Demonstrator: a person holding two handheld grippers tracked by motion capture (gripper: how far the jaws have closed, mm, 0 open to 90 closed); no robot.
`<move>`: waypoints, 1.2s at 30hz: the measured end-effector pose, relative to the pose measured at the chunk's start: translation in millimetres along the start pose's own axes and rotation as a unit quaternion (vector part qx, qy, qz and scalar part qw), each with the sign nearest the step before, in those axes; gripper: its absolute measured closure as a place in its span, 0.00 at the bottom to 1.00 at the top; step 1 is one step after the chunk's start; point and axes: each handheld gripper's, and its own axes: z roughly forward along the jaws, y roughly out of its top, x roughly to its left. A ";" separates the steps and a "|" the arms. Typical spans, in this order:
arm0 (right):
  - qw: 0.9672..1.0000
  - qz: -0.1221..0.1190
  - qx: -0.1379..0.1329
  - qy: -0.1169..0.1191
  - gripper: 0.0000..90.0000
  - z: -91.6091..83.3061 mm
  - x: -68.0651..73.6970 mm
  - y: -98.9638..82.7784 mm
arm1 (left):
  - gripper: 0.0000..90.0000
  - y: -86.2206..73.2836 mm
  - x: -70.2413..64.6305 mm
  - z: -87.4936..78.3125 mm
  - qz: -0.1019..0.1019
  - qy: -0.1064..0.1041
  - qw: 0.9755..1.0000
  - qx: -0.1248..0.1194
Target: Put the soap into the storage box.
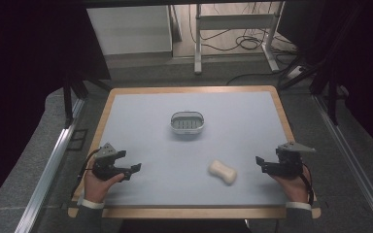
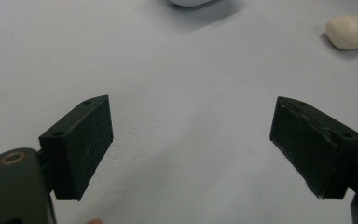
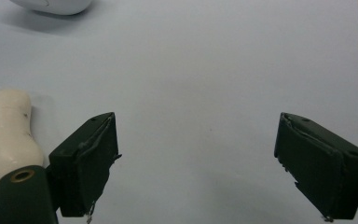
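Observation:
A cream, waisted soap bar point(image 1: 223, 172) lies on the pale blue mat point(image 1: 233, 126), right of centre and near the front. An oval white soap dish point(image 1: 187, 122) with a grey slotted insert stands mid-table, farther back. At the front left, a hand holds my left gripper point(image 1: 129, 161) open over bare mat. From the left gripper view point(image 2: 191, 140) the soap bar point(image 2: 352, 31) is far off at the upper right. My right gripper point(image 1: 262, 164) is open just right of the soap. In the right gripper view point(image 3: 196, 158) the soap bar point(image 3: 4, 126) lies beside the left jaw, outside the gap.
The mat covers a wooden tabletop point(image 1: 281, 111) whose rim shows all round. Aluminium rails point(image 1: 53, 160) run along both sides of the table. Behind it, a white desk frame point(image 1: 233, 22) and cables point(image 1: 247, 43) stand on the floor.

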 end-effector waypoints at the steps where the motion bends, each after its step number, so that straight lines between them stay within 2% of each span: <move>1: 1.000 0.002 -0.003 0.001 0.15 -1.1 0.5 0.3 | 0.15 0.1 0.0 0.8 0.001 0.000 1.000 0.002; 5: 1.000 -0.011 -0.002 0.001 0.15 -7.3 5.3 3.3 | 0.15 -0.9 -2.8 1.1 0.000 0.001 1.000 0.007; 10: 1.000 -0.006 -0.006 0.016 0.17 -12.8 5.4 9.5 | 0.15 -0.6 -4.1 -5.3 -0.002 0.010 1.000 0.001; 14: 1.000 -0.016 -0.002 0.022 0.17 -16.1 6.7 16.3 | 0.15 -0.9 -3.7 -4.1 -0.002 0.011 1.000 0.002; 16: 0.999 -0.032 -0.001 0.025 0.17 -19.4 10.5 21.5 | 0.15 -1.4 -4.3 -2.9 -0.001 0.011 1.000 0.004; 17: 0.999 -0.032 -0.001 0.025 0.17 -19.4 10.5 21.5 | 0.15 -1.4 -4.3 -2.9 -0.001 0.011 1.000 0.004; 24: 0.997 -0.062 0.020 0.048 0.19 -18.3 20.9 36.6 | 0.15 -2.1 -3.6 -2.8 0.000 0.012 1.000 0.005; 33: 0.993 -0.093 0.041 0.055 0.20 -16.1 31.7 54.0 | 0.15 -2.3 -3.6 -2.8 0.001 0.018 1.000 0.006; 36: 0.992 -0.101 0.044 0.065 0.20 -14.4 36.2 58.4 | 0.15 -2.5 -3.8 -2.5 0.002 0.021 1.000 0.006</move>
